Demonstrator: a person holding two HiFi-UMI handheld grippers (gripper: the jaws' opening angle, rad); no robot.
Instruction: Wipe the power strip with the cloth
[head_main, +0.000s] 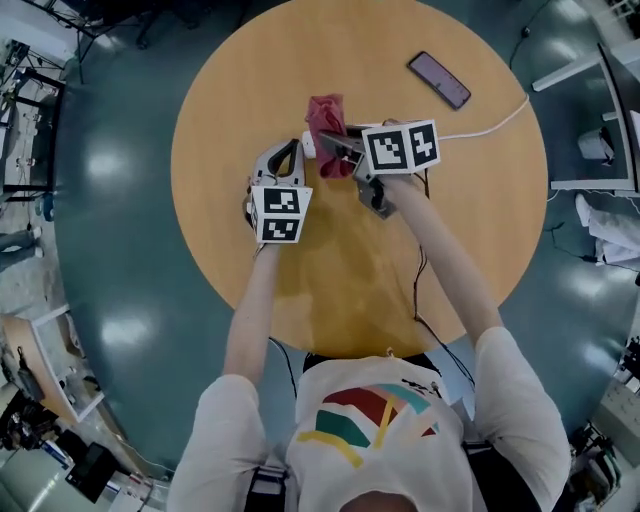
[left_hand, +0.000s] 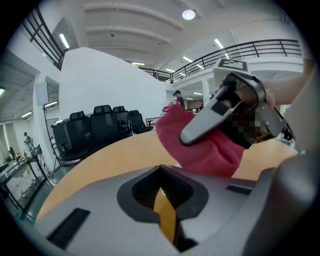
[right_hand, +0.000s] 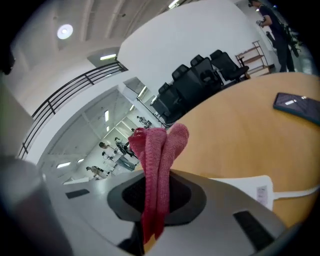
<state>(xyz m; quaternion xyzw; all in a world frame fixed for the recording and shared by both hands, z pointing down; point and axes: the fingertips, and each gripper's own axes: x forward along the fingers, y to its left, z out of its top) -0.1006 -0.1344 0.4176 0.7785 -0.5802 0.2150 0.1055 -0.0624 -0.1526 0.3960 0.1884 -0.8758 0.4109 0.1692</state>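
The round wooden tabletop (head_main: 350, 290) has bare wood on every side of both tongs. The widest stretch lies behind them toward the person, and another lies out beyond the left tongs (head_main: 297, 150) to the rim. The only other thing lying on it is a dark phone (head_main: 438, 80), well apart beyond the right tongs (head_main: 338, 145) near the far edge. In the right gripper view the phone (right_hand: 299, 107) lies off to that tool's right. The right tongs (right_hand: 157, 200) are clamped on a red cloth (right_hand: 160, 150), which stands up from between the jaws in two folded lobes. In the head view the cloth (head_main: 326, 115) bunches just past their tips. The left tongs (left_hand: 162, 200) are closed with nothing between them, only a thin slit that shows the wood colour. Their tips sit just beside the cloth (left_hand: 200, 145) and the right tool's tips. The white power strip (right_hand: 250, 187) lies flat on the wood close against the right tongs' right side. From above it is mostly hidden under that tool, with a small white end (head_main: 308, 147) showing between the two sets of tips. Its long axis seems to follow the right tongs' own line. The white cable (head_main: 490, 122) leaves the end away from the cloth and runs to the rim behind the right tongs.
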